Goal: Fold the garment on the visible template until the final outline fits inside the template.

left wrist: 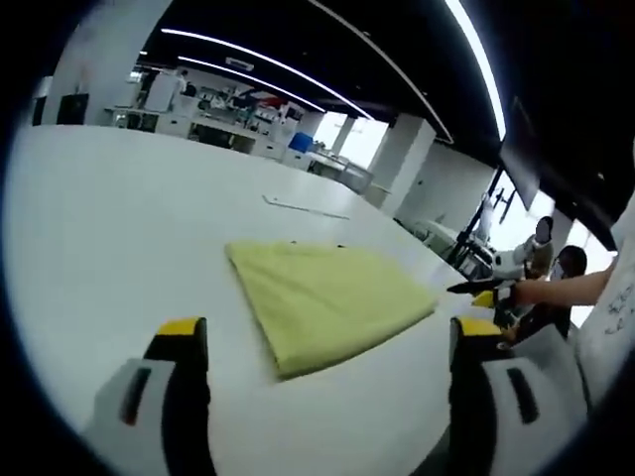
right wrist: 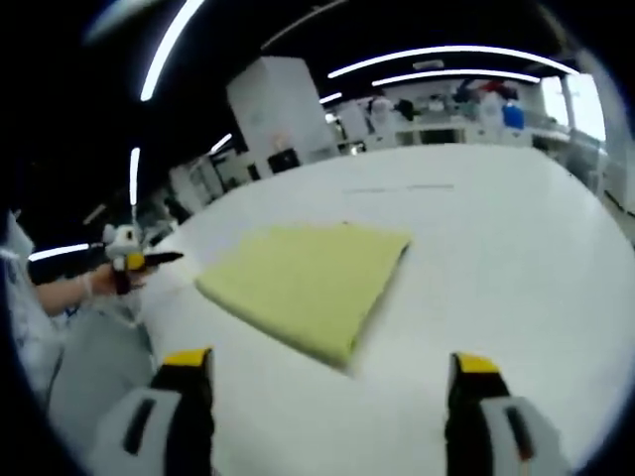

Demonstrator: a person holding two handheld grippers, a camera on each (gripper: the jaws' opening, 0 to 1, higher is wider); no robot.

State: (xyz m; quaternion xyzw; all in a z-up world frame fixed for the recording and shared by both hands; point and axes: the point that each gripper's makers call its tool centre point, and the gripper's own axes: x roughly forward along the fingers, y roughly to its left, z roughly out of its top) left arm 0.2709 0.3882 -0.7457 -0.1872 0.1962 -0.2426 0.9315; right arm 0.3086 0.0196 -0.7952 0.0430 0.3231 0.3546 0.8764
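On the white desk point(left wrist: 109, 228), seen from the left gripper view: at far left, only bare desk surface, with shelves and benches of a large room far behind under long ceiling light strips. At the bottom, left gripper point(left wrist: 322, 342) with jaws spread wide, yellow-tipped, nothing between them, hanging just short of the cloth. At centre, yellow garment point(left wrist: 332, 297) folded into a flat, roughly four-sided pad, lying on the desk, its near corner pointing toward the gap between the jaws. Beyond it, a thin line point(left wrist: 303, 207) marked on the desk, well apart from the cloth; template outline otherwise too faint to make out. At far right, a person's hand point(left wrist: 531, 292) past the desk edge, holding a dark, yellow-tipped tool point(left wrist: 476, 290); cannot tell what kind.

Across the same desk point(right wrist: 516, 238) in the right gripper view: at far left, a hand point(right wrist: 99, 283) with a yellow-and-black tool point(right wrist: 144, 261) just off the desk edge. At centre, garment point(right wrist: 308, 283) flat, folded edge along its right side, near corner toward the camera. At the bottom, right gripper point(right wrist: 327, 382) with jaws likewise wide apart and empty, not touching the cloth. At right, plain desk surface, with a faint line point(right wrist: 397, 187) beyond the garment.
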